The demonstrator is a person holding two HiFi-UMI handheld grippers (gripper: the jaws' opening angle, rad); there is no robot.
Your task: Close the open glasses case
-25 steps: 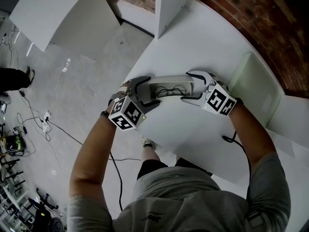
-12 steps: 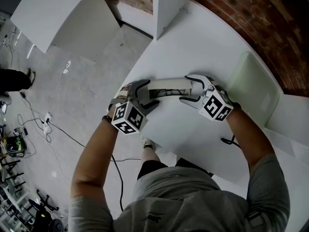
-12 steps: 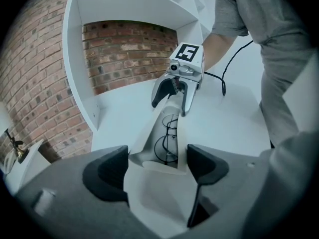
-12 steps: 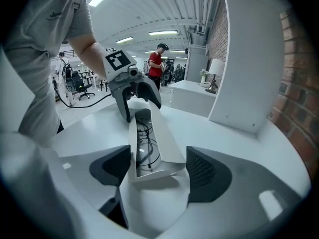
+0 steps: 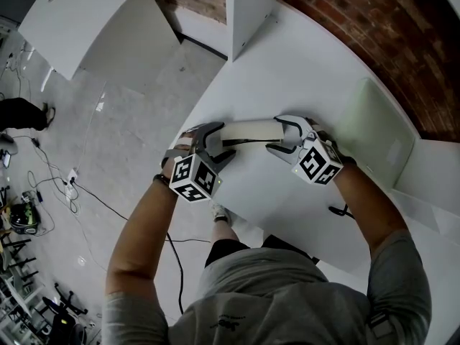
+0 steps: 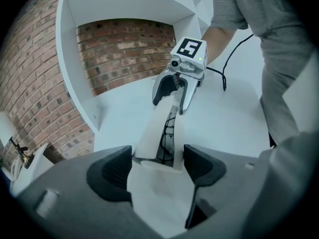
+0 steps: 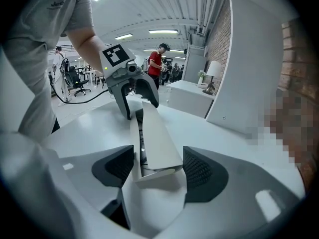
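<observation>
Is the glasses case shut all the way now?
Not quite: the glasses case shows a thin dark gap between its halves, with the glasses visible inside.

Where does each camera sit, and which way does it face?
Head view: on the person's head, steeply down at the white table; both forearms, left gripper, right gripper.
Left gripper view: on it, along the long pale glasses case towards the right gripper; own jaws, torso.
Right gripper view: reverse, towards the left gripper; likewise.
Shared: the case, squeezed by both grippers' just-closing jaws.
</observation>
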